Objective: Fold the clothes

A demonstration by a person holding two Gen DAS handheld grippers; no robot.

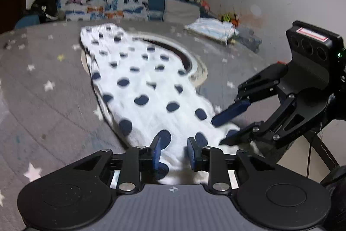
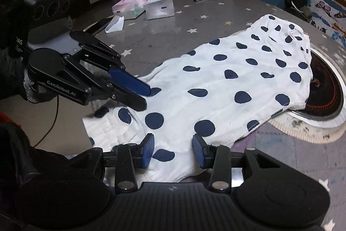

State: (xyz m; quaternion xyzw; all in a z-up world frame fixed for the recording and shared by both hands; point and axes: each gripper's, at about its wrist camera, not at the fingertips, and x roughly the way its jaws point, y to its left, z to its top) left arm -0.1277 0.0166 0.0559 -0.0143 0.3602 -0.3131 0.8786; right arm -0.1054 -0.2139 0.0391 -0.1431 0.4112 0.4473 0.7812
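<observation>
Thin, floppy polka-dot garment (image 2: 227, 83) on the tabletop (image 2: 164, 40), light and slide-prone.
Both tongs, left (image 1: 174, 152) and right (image 2: 173, 149), spread, pinching nothing; best grabbed at near hem corners.

Left wrist view: sits just behind the left tongs (image 1: 173, 152), angled down and forward over the tabletop (image 1: 43, 101), facing a wall and a butterfly-print cushion (image 1: 103, 4).
Right wrist view: sits just behind the right tongs (image 2: 173, 149), angled down across the tabletop toward a dim room with cabinets.
Nearness: both close above the near hem of the dotted garment (image 1: 140, 79).
Shared: the garment, the starred tabletop, the round inset hob (image 2: 324, 88); each view shows the other tongs from the side.
</observation>
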